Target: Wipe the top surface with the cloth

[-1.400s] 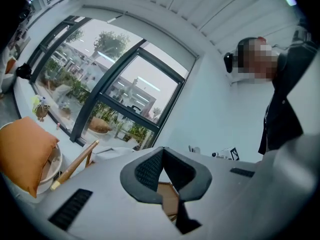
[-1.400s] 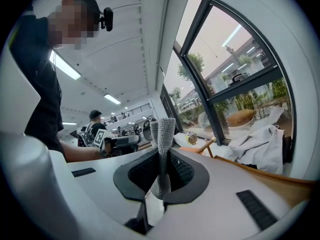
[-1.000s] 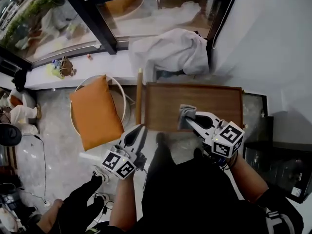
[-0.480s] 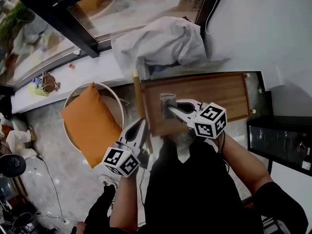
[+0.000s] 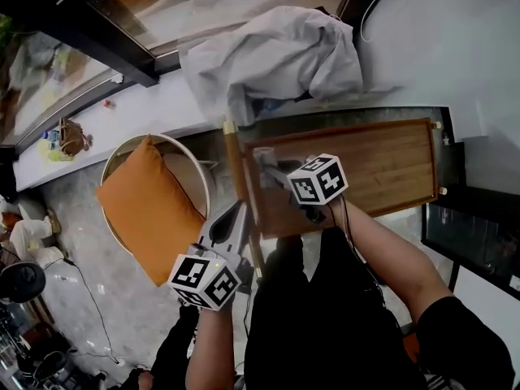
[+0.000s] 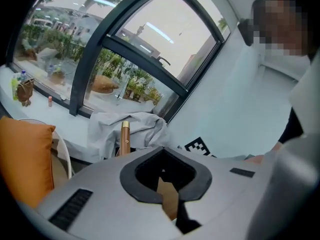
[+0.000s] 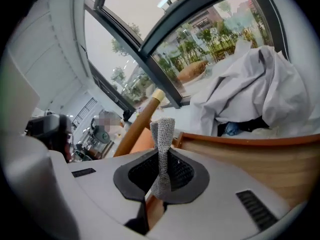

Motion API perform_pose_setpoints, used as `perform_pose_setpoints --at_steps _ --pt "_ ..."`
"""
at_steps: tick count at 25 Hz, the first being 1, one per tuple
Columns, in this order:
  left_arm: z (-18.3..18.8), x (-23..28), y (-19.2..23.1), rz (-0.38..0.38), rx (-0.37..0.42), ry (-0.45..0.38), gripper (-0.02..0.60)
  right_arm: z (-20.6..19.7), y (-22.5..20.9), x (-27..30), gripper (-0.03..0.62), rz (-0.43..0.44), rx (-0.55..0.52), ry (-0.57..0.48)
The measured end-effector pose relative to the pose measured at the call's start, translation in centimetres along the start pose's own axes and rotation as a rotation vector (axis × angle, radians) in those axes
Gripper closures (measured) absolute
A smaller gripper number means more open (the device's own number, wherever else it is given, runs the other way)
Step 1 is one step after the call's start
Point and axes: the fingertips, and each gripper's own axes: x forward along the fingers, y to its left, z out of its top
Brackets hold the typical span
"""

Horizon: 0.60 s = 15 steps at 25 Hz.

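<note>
The wooden table top [image 5: 374,165] has a raised rim and lies below the window. My right gripper [image 5: 272,167] reaches over its left end, shut on a grey cloth [image 5: 263,156] held against the wood. In the right gripper view the cloth [image 7: 162,156] stands pinched between the jaws of the right gripper [image 7: 150,200], with the table top [image 7: 280,166] to the right. My left gripper [image 5: 236,218] hangs off the table's near left corner, shut and holding nothing. In the left gripper view the left gripper [image 6: 168,209] shows only a sliver of wood behind its jaws.
A crumpled white sheet [image 5: 276,55] lies on the ledge behind the table. An orange cushion [image 5: 150,205] rests in a round white chair at the left. A brass-capped wooden post [image 5: 231,149] stands at the table's left edge. A dark cabinet [image 5: 479,234] sits at the right.
My right gripper has carried the cloth leftward along the table top to its left end. The left gripper has stayed near the front left corner. The head view has shifted.
</note>
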Motion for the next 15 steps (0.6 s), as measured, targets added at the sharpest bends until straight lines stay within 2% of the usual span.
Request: perform_pose_setpoints --at_steps 4,7,12,15 --pt "-0.4 0.9 0.4 -0.024 -0.014 0.012 0.571 -1.2 -1.6 3.3 0.557 -0.022 0.025 0.045" --pt "-0.7 1.4 1.2 -0.001 -0.006 0.023 0.571 -1.4 -2.4 5.0 0.557 -0.039 0.021 0.062" --pt "-1.2 1.9 2.0 0.035 -0.035 0.051 0.571 -2.1 -3.8 6.9 0.557 -0.086 -0.005 0.109" --pt "-1.1 1.9 2.0 0.033 -0.035 0.053 0.571 -2.5 -4.6 7.2 0.557 -0.123 -0.017 0.126"
